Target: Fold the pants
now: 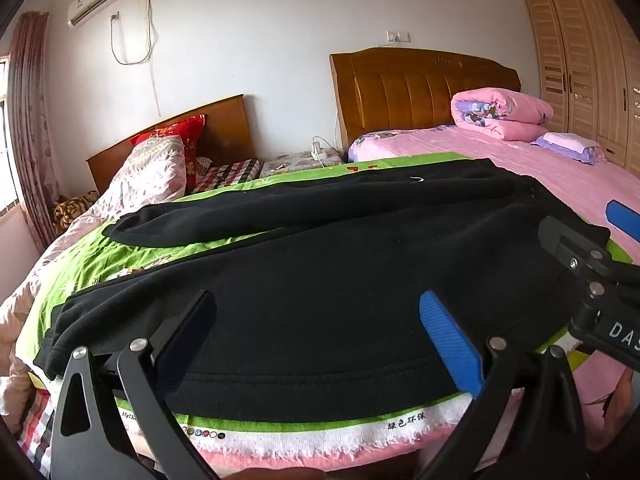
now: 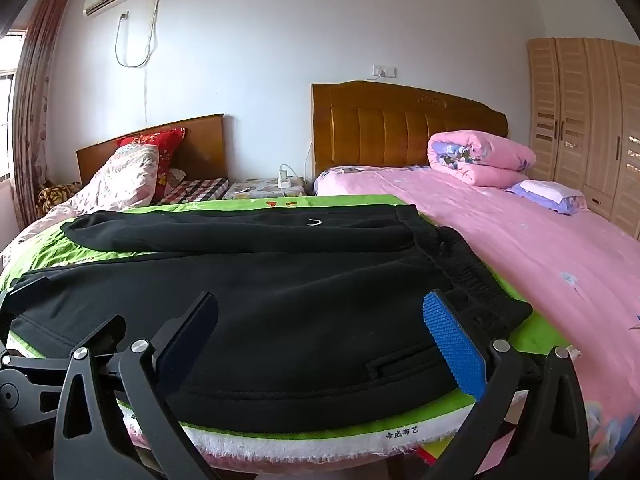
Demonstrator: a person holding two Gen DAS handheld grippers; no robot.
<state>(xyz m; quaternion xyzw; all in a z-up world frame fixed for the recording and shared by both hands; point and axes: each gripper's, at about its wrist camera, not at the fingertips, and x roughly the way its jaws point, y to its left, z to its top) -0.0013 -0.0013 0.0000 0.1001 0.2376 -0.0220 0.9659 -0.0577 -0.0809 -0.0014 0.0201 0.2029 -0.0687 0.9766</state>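
Bed (image 2: pixel 520 240) under green cloth (image 2: pixel 100 254) carries black pants (image 2: pixel 280 300); left tool (image 1: pixel 318 332) and right tool (image 2: pixel 320 328) hover near, both spread wide.

The left gripper (image 1: pixel 316 340) is matte black metal: 2 slotted linkage arms per side, joined by round silver pivot screws, with 1 textured blue rubber pad (image 1: pixel 450 344) and 1 dark pad. The right gripper (image 2: pixel 320 340) looks identical; its body carries white letters "DAS" in the left view.
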